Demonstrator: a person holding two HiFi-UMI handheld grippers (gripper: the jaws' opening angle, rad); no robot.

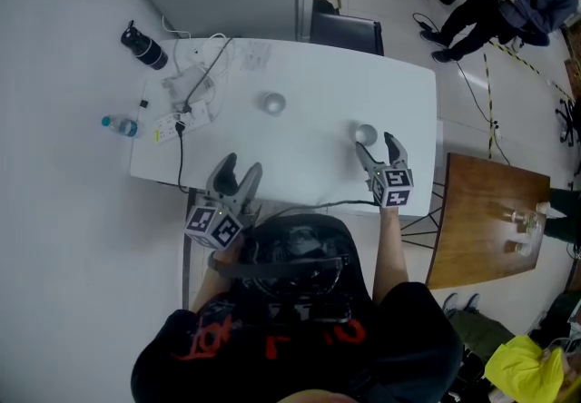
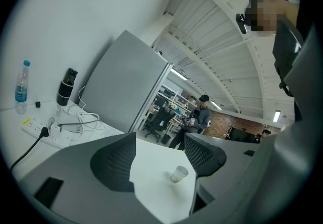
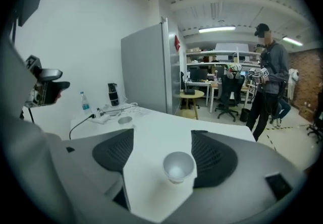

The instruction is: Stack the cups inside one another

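Your right gripper (image 3: 162,140) has its jaws spread and nothing clamped. The near cup (image 3: 178,166) stands upright in the gap, mouth up, way closer to the right-hand pad than the left one, and honestly I can't tell whether the rim touches that pad. In the head view that gripper sits low over the right side of the white table (image 1: 309,156), tipped down a bit, with the cup right at its fingertips. Your left gripper (image 2: 160,140) is spread too and holding nothing. It hangs at the near left edge of the table, and the far cup (image 2: 178,173) shows small in the gap between its jaws, well out ahead of them. That far cup sits on its own around the middle of the table, well apart from the near cup. Past it, toward the far left corner, there's a power strip (image 1: 172,127) with a tangle of cables. A water bottle (image 1: 120,125) and a black flask (image 1: 145,47) stand along the table's left end. A wooden table (image 1: 486,220) stands off to your right.
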